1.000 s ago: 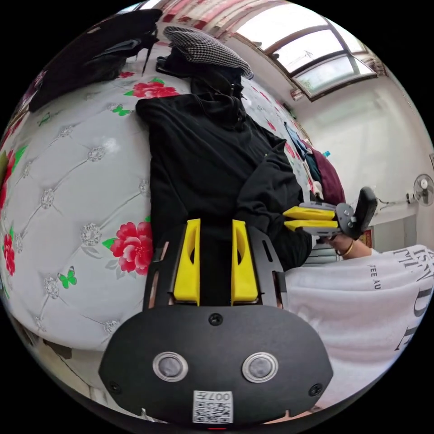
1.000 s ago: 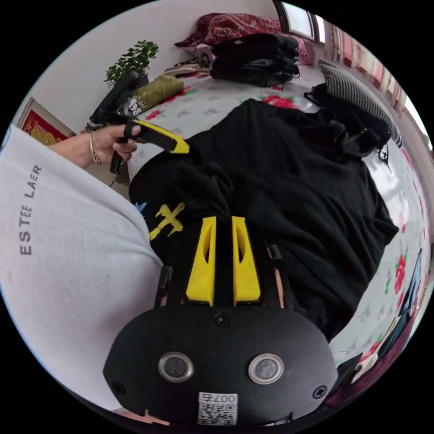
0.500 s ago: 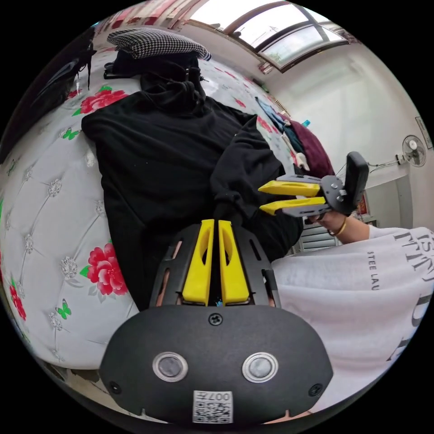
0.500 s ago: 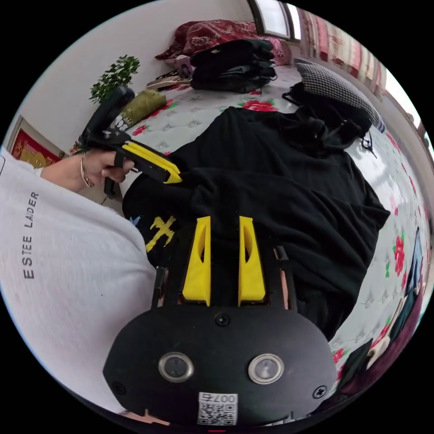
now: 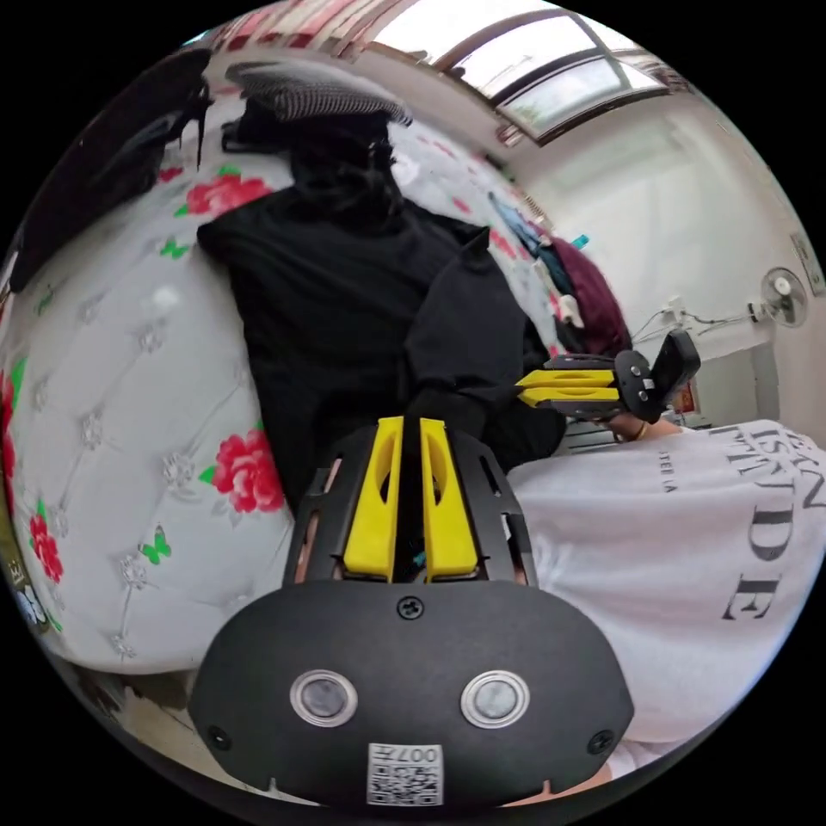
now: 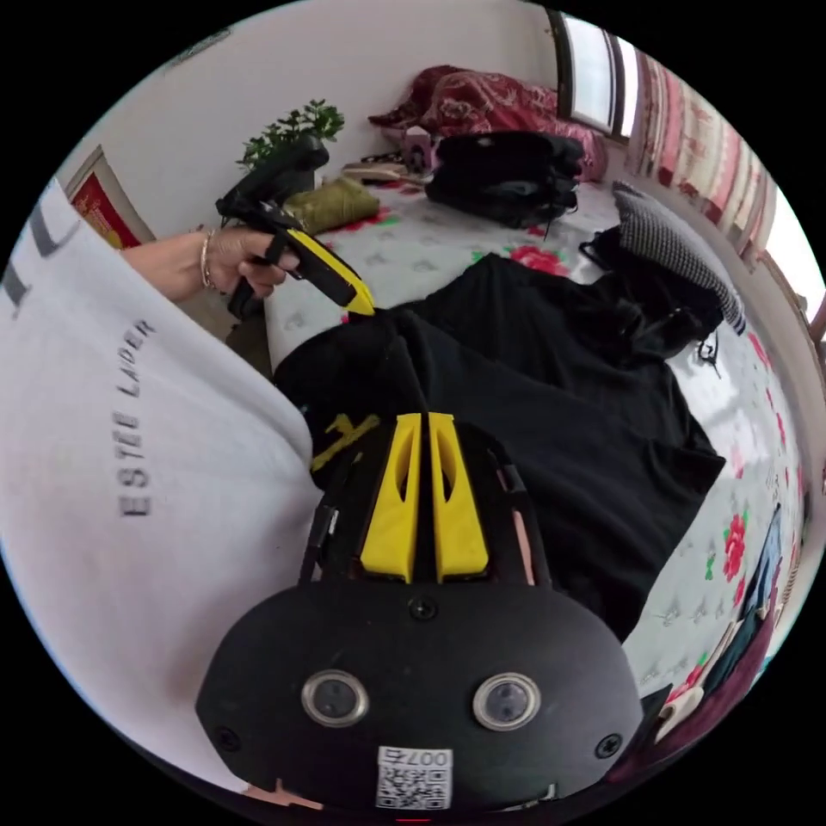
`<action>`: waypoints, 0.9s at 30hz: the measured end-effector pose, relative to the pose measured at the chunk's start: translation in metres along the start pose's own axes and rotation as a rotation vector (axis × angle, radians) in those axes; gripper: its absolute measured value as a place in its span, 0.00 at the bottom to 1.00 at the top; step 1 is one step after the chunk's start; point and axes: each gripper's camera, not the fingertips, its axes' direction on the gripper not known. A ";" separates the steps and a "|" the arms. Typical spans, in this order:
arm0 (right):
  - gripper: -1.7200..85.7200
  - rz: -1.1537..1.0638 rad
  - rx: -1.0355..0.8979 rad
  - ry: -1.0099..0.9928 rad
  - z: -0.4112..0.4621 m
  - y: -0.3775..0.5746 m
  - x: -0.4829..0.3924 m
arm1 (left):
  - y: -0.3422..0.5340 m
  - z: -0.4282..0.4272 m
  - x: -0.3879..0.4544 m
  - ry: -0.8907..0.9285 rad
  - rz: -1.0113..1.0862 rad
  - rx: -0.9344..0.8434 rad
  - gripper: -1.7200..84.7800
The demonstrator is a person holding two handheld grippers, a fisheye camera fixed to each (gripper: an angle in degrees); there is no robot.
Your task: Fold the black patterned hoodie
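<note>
The hoodie (image 5: 344, 292) lies spread on a bed (image 5: 112, 370) with a white quilted cover printed with red flowers; its near edge is lifted and bunched toward the person. In the right gripper view the hoodie (image 6: 551, 413) runs from the person's white shirt (image 6: 129, 482) out to its hood, which is crumpled against a houndstooth cushion (image 6: 671, 249) and hard to separate from other dark fabric there. A yellow cross-like print (image 6: 342, 434) shows on the near part, partly hidden by the gripper body and the shirt.

The left gripper (image 5: 403, 426) has its yellow jaws nearly together with black cloth between the tips; a thin dark gap remains, and the cloth at the tips is too dark to tell how much is caught. In the right gripper view the left gripper (image 6: 361, 305) is held in a hand (image 6: 237, 262), its jaws together at a raised fold of the hoodie.

The right gripper (image 6: 423, 422) has its jaws closed with almost no gap, the tips against black fabric. In the left gripper view the right gripper (image 5: 527, 389) shows jaws together at the edge of a lifted sleeve or side fold; the hand behind it is mostly hidden.

A pile of dark clothes (image 6: 503, 176) sits far back on the bed.
</note>
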 end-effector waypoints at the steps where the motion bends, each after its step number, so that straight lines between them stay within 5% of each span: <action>1: 0.02 0.035 -0.067 -0.015 0.024 0.005 0.006 | 0.003 0.005 -0.001 -0.019 -0.008 -0.015 0.09; 5: 0.03 0.134 -0.006 -0.126 0.020 0.030 0.030 | 0.019 -0.007 0.007 -0.001 -0.054 0.088 0.11; 9: 0.03 0.259 0.079 -0.002 -0.015 0.073 0.094 | 0.007 -0.009 0.023 0.032 -0.008 0.122 0.11; 15: 0.03 0.582 -0.116 0.058 0.021 0.154 0.214 | -0.018 0.086 0.051 -0.088 0.065 -0.125 0.08; 19: 0.02 0.699 -0.011 -0.071 -0.009 0.200 0.248 | -0.008 0.071 0.046 0.026 0.025 -0.048 0.07; 27: 0.06 0.678 0.298 -0.029 -0.105 0.149 0.372 | -0.066 -0.008 -0.003 -0.040 -0.049 0.195 0.09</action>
